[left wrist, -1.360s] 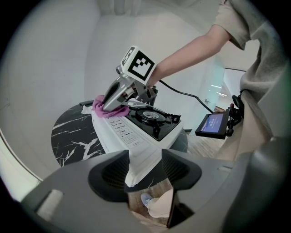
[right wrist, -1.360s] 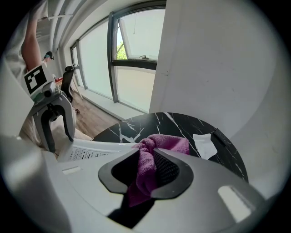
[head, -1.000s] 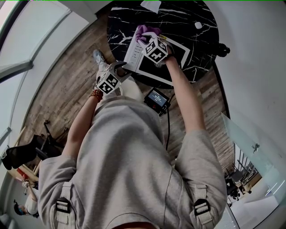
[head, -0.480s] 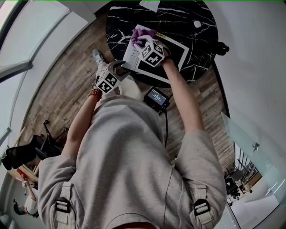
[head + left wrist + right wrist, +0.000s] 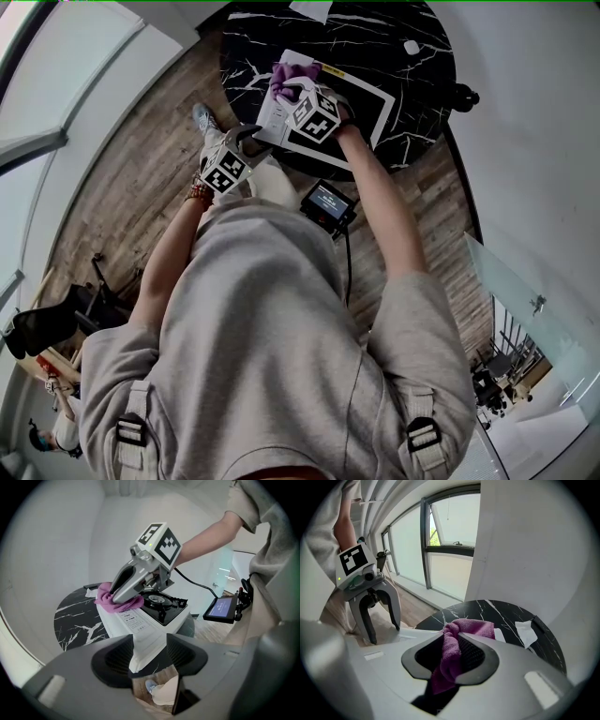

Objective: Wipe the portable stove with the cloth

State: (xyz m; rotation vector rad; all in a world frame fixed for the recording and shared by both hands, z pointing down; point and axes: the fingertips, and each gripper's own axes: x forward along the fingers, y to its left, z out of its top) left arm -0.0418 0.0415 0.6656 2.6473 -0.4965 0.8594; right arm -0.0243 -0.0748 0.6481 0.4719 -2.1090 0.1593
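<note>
The portable stove (image 5: 330,137), white with a black burner top, lies on a round black marble table (image 5: 375,47). My right gripper (image 5: 292,86) is shut on a purple cloth (image 5: 287,71) and presses it on the stove's far left part, over the white panel. In the left gripper view the cloth (image 5: 105,597) bunches under the right gripper (image 5: 120,597) beside the burner of the stove (image 5: 159,605). My left gripper (image 5: 147,651) clasps the stove's near corner, which fills the gap between its jaws. The right gripper view shows the cloth (image 5: 454,644) pinched between its jaws.
A white sheet of paper (image 5: 525,631) and a small white object (image 5: 411,49) lie on the table's far side. A small monitor (image 5: 328,206) on a cable hangs below the table's near edge. A dark object (image 5: 465,97) sits at the table's right rim. Wooden floor surrounds the table.
My right gripper has slid a little to the left across the stove with the purple cloth. The left gripper has stayed on the stove's corner.
</note>
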